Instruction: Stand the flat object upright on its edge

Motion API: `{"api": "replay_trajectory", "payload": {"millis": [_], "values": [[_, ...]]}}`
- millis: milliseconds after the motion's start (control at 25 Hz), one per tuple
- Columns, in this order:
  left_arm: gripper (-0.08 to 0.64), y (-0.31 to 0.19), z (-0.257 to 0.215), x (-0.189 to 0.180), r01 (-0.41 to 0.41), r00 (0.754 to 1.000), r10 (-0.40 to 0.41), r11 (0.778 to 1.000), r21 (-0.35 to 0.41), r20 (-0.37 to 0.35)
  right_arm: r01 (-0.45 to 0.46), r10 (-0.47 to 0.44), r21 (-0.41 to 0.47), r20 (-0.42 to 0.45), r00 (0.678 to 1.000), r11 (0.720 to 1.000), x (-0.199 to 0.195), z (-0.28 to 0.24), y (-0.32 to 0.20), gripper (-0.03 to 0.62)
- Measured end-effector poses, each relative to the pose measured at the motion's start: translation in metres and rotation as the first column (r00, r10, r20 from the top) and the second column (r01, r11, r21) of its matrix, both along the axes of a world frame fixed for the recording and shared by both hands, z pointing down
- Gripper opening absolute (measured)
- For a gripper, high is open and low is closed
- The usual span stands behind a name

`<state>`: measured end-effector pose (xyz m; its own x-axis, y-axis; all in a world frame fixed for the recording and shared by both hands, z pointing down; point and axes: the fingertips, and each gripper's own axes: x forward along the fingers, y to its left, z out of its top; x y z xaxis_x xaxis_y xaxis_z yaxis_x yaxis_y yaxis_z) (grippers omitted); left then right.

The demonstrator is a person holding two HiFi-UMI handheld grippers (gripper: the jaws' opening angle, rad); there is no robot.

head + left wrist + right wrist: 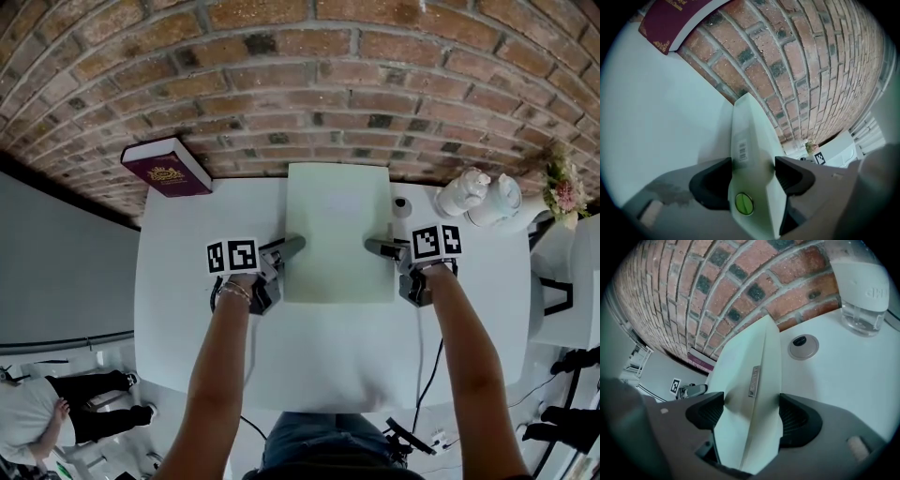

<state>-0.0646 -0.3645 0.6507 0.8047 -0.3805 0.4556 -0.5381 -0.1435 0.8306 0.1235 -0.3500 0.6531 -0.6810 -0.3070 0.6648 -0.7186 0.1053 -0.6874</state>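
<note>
A pale green flat box (337, 234) stands on its lower edge on the white table (187, 319), its broad face towards me and its top up by the brick wall. My left gripper (281, 255) is at its left side edge and my right gripper (386, 253) at its right side edge. In the left gripper view the box (750, 136) runs between the wide-spread jaws of the left gripper (752, 176), with a barcode label and a green dot on it. In the right gripper view the box (745, 366) likewise sits between the spread jaws of the right gripper (752, 411). Neither pair of pads looks pressed on it.
A maroon book (167, 167) lies at the table's back left corner against the wall. At the back right are white bottles (478, 197), a small round cap (401, 202) and flowers (565, 187). A person (37, 417) stands on the floor at lower left.
</note>
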Motion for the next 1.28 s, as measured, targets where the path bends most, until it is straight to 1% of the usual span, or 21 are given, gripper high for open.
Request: {"api": "replay_trajectory", "payload": {"millis": [120,200,640,1000,1280], "values": [[0.296,0.003,-0.002,-0.001,0.004,1.000,-0.003,1.000,-0.012,0.012,-0.005,0.005,0.001,-0.007,1.000,1.000,-0.001,-0.004,0.002,0.365],[0.296,0.005,-0.007,-0.001,0.016,1.000,-0.016,1.000,-0.013,0.006,-0.014,0.014,0.006,-0.004,1.000,1.000,0.000,-0.009,0.004,0.364],[0.296,0.023,-0.031,-0.001,0.024,1.000,-0.024,1.000,0.019,0.002,0.004,-0.003,0.045,-0.024,1.000,0.999,0.001,-0.035,0.018,0.362],[0.296,0.040,-0.059,0.001,0.031,1.000,-0.030,0.997,0.077,-0.009,-0.005,0.007,0.106,-0.027,1.000,0.994,0.004,-0.062,0.034,0.359],[0.295,0.055,-0.083,0.006,0.013,1.000,-0.013,0.991,0.132,-0.002,-0.032,0.035,0.161,-0.016,0.999,0.986,0.010,-0.085,0.054,0.353]]}}
